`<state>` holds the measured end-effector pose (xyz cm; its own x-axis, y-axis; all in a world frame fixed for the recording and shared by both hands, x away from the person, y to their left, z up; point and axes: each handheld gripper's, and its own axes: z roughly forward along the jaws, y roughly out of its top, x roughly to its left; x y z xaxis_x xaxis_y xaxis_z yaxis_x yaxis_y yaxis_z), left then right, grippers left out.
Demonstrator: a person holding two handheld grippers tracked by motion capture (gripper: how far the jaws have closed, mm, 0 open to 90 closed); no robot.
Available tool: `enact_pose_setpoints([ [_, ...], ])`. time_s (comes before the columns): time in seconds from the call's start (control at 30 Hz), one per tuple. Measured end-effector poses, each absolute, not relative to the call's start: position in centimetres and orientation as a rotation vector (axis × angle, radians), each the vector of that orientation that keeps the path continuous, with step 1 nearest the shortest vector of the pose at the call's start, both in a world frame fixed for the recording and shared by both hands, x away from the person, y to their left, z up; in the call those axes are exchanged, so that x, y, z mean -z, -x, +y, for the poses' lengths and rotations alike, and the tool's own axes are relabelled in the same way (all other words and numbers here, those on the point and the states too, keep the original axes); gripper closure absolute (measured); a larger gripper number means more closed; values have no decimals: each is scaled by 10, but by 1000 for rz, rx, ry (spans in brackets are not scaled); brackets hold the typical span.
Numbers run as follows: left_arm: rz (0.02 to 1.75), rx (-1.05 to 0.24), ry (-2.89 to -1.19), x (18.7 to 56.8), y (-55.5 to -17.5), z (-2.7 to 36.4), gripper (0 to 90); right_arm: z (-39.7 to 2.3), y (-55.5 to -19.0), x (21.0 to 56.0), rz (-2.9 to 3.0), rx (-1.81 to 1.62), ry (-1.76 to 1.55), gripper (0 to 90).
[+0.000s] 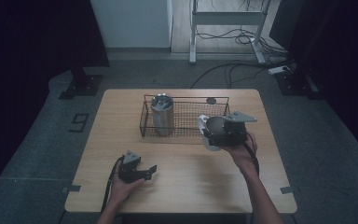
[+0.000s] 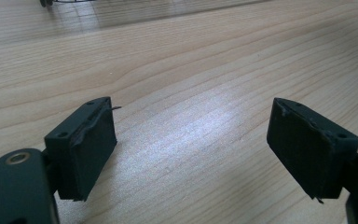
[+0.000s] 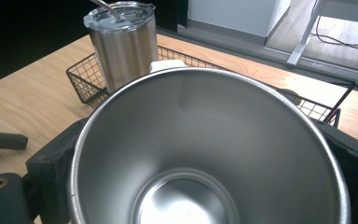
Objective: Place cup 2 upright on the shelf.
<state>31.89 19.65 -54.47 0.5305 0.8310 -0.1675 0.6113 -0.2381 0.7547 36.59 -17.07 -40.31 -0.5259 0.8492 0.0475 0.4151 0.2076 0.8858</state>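
Clearly, a steel cup [image 3: 205, 154] is clamped between the fingers of the right gripper [image 1: 223, 132], its open mouth turned toward that gripper's camera so that the bare, empty inside is seen down to the bottom; in the high view the cup is held above the front right corner of the wire basket [image 1: 184, 134], with a white part at its side that cannot be made out further. A lidded steel tumbler [image 1: 162, 113] is already stood upright in the left end of the basket, so one vessel may be judged as placed, while the held cup is not yet set down; lowering it into the free right part of the basket and releasing it would appear to be what is left. The left gripper [image 1: 142, 173] is held low over the near left part of the table [image 1: 121, 140], well apart from the basket, its fingers [image 2: 86, 149] spread wide with nothing between them. A small dark round object [image 1: 211, 101] is seen by the basket's far rim. The table is of pale wood, and around it a grey floor, trailing cables and a metal frame are seen in a dim room.
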Motion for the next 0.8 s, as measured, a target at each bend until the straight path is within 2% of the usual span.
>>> enact_pose_setpoints([
  [0.8, 1173, -336, -1956, 545, -318, 196, 159, -164, -396, 395, 2023, -1237, -1181, 57],
])
